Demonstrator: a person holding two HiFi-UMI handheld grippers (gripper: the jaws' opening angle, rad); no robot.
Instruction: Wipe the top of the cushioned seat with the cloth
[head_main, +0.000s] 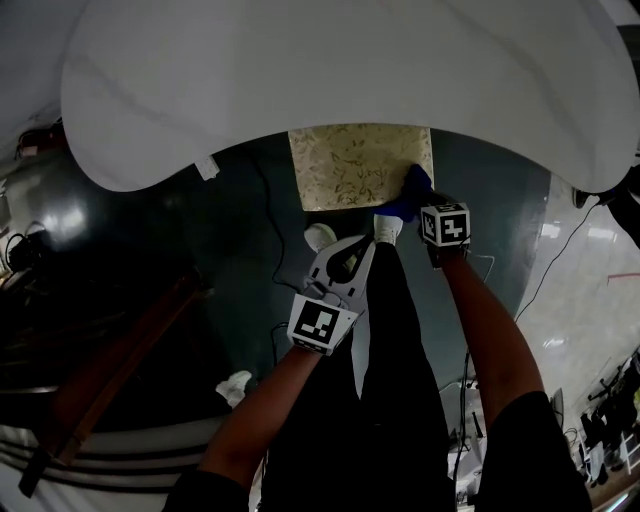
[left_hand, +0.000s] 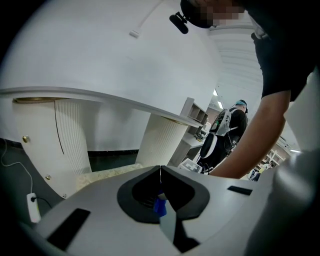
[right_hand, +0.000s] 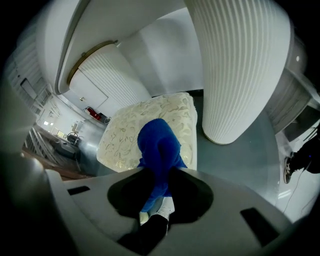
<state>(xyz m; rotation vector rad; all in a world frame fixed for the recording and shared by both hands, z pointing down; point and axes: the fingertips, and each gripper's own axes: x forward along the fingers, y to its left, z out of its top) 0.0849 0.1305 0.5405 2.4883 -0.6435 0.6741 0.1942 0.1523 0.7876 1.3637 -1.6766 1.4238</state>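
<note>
Right claw (right_hand: 159, 172) clamped on a bunched blue cloth (right_hand: 159, 145), with the cloth pressed down onto the cushioned seat (right_hand: 125, 130). Seat covered in cream fabric with a pale gold leaf pattern. From the head view, cloth (head_main: 410, 190) at the right edge of the seat (head_main: 350, 165), close to its near corner, right claw (head_main: 405, 200) directly over it. Left claw (left_hand: 160, 167) with its 2 tips closed together, nothing held at the seam. Same left claw (head_main: 352, 255) held apart from the seat, low and to the left of the cloth, above the dark green floor (head_main: 230, 260). Square black-and-white markers on both cubes, the right one (head_main: 445, 223) and the left one (head_main: 320, 325), patterns only and no readable lettering. Seat tucked partly under a broad white surface (head_main: 300, 80) carried on ribbed white pedestals (right_hand: 235, 65) — 1 just to the right of the seat, another further back. White shoe (head_main: 388, 228) and black trouser leg (head_main: 395, 330) between the 2 arms. Thin black cable (head_main: 265, 200) lying on the floor left of the seat. Far off in the left gripper view, another person (left_hand: 227, 132) standing by shelving.
</note>
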